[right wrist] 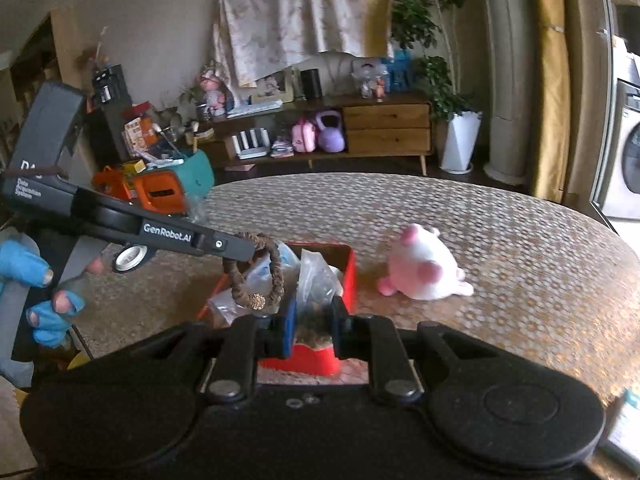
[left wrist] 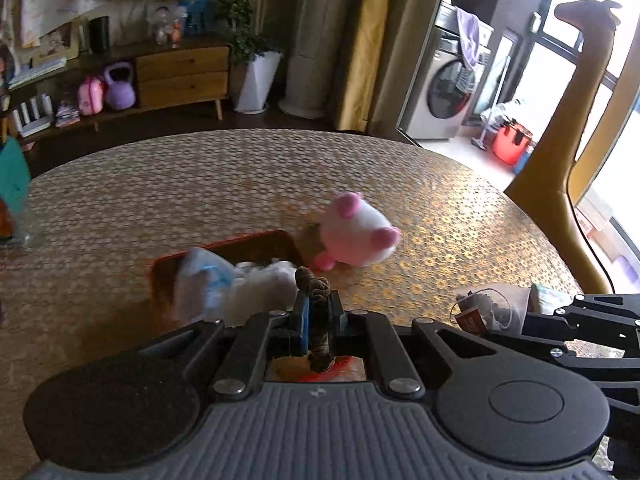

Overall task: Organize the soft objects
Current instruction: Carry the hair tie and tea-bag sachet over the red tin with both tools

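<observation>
My left gripper (left wrist: 316,312) is shut on a brown braided hair tie (left wrist: 318,300). In the right wrist view that gripper (right wrist: 244,250) comes in from the left with the hair tie (right wrist: 256,272) hanging as a ring over the red box (right wrist: 350,276). My right gripper (right wrist: 314,316) is shut on a clear plastic bag (right wrist: 316,280) with dark contents, just above the box's near side. The left wrist view shows this gripper (left wrist: 528,318) and its bag (left wrist: 488,306) at the right. A pink-and-white plush toy (right wrist: 424,268) lies on the table right of the box.
The red box (left wrist: 256,238) holds a white fluffy item (left wrist: 264,284) and a blue-and-white piece (left wrist: 204,276). Orange and teal containers (right wrist: 164,192) crowd the table's back left. A tall yellow giraffe figure (left wrist: 576,128) stands past the right edge. A gloved hand (right wrist: 44,280) holds the left gripper.
</observation>
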The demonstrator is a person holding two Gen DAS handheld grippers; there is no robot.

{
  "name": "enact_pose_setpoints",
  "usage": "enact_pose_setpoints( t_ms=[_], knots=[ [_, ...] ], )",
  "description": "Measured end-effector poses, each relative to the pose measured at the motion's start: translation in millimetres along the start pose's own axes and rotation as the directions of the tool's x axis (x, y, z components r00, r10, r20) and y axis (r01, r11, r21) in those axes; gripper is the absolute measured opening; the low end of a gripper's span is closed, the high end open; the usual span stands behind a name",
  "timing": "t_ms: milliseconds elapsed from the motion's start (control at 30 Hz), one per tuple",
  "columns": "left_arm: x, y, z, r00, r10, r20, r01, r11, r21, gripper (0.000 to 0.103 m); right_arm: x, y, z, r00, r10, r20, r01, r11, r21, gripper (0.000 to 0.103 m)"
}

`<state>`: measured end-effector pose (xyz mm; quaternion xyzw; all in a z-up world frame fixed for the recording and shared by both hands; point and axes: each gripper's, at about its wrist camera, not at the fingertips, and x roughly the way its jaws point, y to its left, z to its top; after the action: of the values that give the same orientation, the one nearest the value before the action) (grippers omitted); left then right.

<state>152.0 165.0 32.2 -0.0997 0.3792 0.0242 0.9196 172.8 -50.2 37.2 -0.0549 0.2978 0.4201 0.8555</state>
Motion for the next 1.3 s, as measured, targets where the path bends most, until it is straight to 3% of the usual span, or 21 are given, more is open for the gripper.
enact_pose_setpoints(
  t_ms=[567, 900, 1300],
  knots=[
    [32.0, 63.1, -26.6, 0.992, 0.096, -0.080, -0.097, 0.995, -0.016, 0.008, 94.1, 42.5, -4.0, 0.994, 0.048, -0.095, -0.051, 0.998, -0.031, 0.016],
    [72.0, 71.9, -42.4, 0.982, 0.107, -0.154, -0.109, 0.994, -0.004, 0.008, 143.0, 47.0, -15.1, 0.984, 0.056, -0.167, -0.059, 0.998, -0.012, 0.017],
    [106.1, 76.7, -51.1, 0.979, 0.085, -0.186, -0.090, 0.996, -0.017, 0.008, 167.2, 40.7, -24.3, 0.979, 0.050, -0.198, -0.052, 0.999, -0.003, 0.020]
  ],
)
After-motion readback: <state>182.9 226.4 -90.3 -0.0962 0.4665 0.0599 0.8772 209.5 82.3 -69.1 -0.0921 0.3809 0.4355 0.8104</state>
